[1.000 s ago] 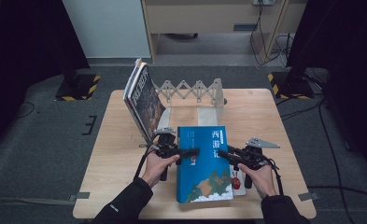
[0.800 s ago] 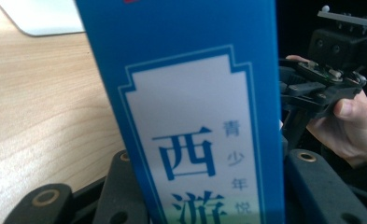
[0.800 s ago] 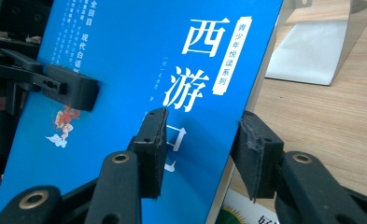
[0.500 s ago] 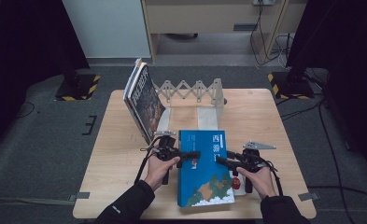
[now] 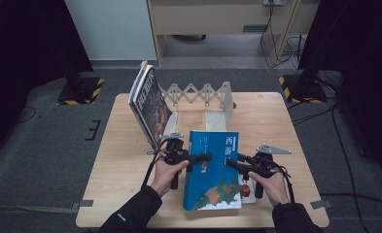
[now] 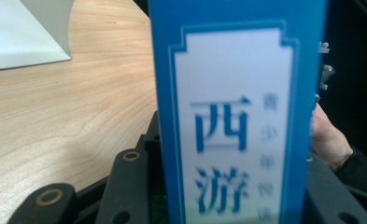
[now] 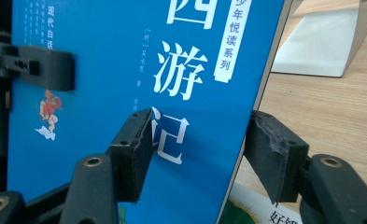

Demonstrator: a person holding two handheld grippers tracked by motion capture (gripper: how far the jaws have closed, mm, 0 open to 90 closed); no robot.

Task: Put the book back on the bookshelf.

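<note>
I hold the blue book (image 5: 214,170) between my two grippers over the near middle of the desk (image 5: 120,160), its cover facing up and its spine toward my left. My left gripper (image 5: 198,158) reaches in from the spine side; in the left gripper view the spine stands between its jaws, but I cannot tell whether the pads press on it. My right gripper (image 5: 233,163) comes at the book's open edge: one jaw lies over the cover, the other sits below and clear of the edge, so its jaws are spread around the book rather than pinching it, and they have just been closing a little.

Under the blue book's near corner another book (image 7: 265,212) lies flat.

Behind, the expanding book rack (image 5: 198,94) holds two books (image 5: 149,104), leaning at its left end.
</note>
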